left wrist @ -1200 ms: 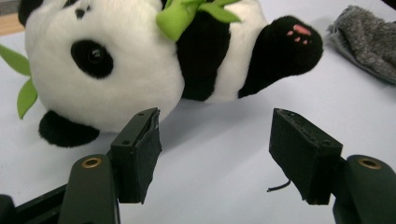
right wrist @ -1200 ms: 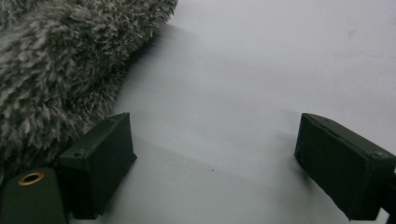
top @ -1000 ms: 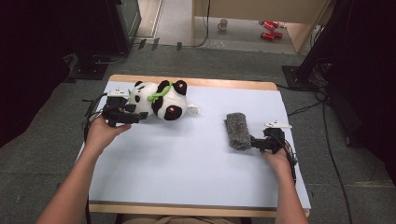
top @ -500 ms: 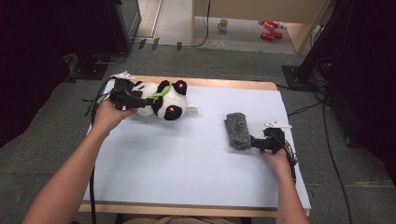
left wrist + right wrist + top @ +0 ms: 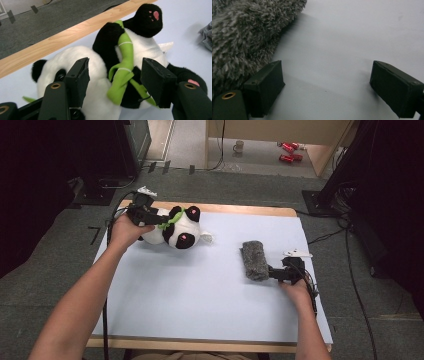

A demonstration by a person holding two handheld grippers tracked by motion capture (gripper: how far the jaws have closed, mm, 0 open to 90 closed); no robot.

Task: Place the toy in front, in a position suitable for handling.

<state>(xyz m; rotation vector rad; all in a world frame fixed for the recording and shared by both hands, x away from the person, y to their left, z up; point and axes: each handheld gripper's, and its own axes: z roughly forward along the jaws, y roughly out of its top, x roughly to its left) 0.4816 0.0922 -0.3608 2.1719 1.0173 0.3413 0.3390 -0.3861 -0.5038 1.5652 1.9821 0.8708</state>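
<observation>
Left tool (image 5: 162, 221) has shifted onto the panda (image 5: 180, 227), jaws narrowing astride it, unpinched; centre the grip before squeezing.

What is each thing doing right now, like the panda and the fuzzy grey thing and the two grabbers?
Panda toy: lying on its back near the table's far edge.
Grey fuzzy cloth: rolled up, lying flat on the table.
Left gripper: jaws open around the panda's middle, just been closing.
Right gripper: open, nothing between its jaws, beside the cloth.
</observation>
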